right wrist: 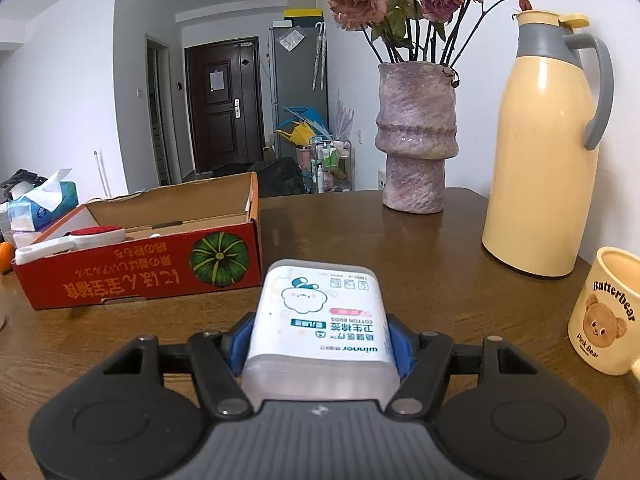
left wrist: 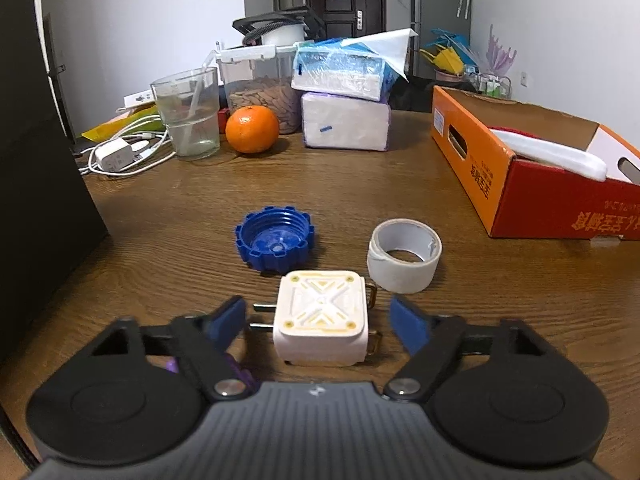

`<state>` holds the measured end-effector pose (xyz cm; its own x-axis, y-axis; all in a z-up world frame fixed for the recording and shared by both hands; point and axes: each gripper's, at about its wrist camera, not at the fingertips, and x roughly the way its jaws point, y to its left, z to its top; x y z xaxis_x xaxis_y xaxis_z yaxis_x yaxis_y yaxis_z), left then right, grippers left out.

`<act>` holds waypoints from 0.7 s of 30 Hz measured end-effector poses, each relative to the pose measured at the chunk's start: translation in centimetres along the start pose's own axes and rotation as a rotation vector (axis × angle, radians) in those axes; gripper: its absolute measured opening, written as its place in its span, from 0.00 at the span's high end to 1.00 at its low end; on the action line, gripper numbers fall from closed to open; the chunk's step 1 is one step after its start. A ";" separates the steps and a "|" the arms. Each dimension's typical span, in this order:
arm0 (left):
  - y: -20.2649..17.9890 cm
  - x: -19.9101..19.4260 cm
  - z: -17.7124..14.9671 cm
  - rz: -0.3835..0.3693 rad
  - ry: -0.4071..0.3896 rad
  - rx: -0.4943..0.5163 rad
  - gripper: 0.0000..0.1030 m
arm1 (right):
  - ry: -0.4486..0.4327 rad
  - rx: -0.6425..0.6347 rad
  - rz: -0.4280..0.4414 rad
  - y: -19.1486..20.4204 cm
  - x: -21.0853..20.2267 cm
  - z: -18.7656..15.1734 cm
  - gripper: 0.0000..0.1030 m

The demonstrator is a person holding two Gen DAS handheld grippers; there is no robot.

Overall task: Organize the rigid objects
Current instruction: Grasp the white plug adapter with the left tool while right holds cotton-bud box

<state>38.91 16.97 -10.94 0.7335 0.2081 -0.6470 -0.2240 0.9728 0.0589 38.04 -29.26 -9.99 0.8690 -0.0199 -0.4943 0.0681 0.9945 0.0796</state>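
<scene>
While the left gripper stands wide, its blue pads flank a white plug adapter without touching it. Adapter lies on the table, patterned face up, two prongs toward the left pad, brass contacts toward the right pad.

Positions relative to the adapter:
- Blue cap: just beyond it, slightly left, open side up. Apart from it by a narrow gap.
- Tape roll: beyond and right, on its flat side, very near the adapter's far right corner; cannot tell if touching.
- Box: orange-red cardboard, well beyond and right, open top, a white object with a red part inside.
- Orange, glass with a straw, white charger with cable, two tissue packs stacked: far edge of the table, well apart.

Right gripper: clamped on a cotton-bud box, both blue pads pressed against its sides, label upside down in the wrist view. It is held above the table, the cardboard box ahead and left. Ahead right: vase with dried roses, cream jug, bear mug nearest.
</scene>
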 end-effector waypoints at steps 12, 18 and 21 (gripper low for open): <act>0.1 -0.6 -0.3 0.012 -0.020 -0.005 0.36 | -0.016 0.011 0.021 0.6 -1.7 -0.8 0.37; -0.7 -3.1 -0.8 0.030 -0.098 0.003 0.36 | -0.029 0.016 0.042 0.9 -2.4 -0.9 0.37; -1.4 -4.6 -1.1 0.024 -0.141 0.004 0.36 | -0.035 0.011 0.053 1.2 -2.7 -1.0 0.37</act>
<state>35.15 14.57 -8.93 0.8110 0.2437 -0.5319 -0.2408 0.9676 0.0763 35.30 -27.90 -9.38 0.8882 0.0292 -0.4585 0.0264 0.9931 0.1145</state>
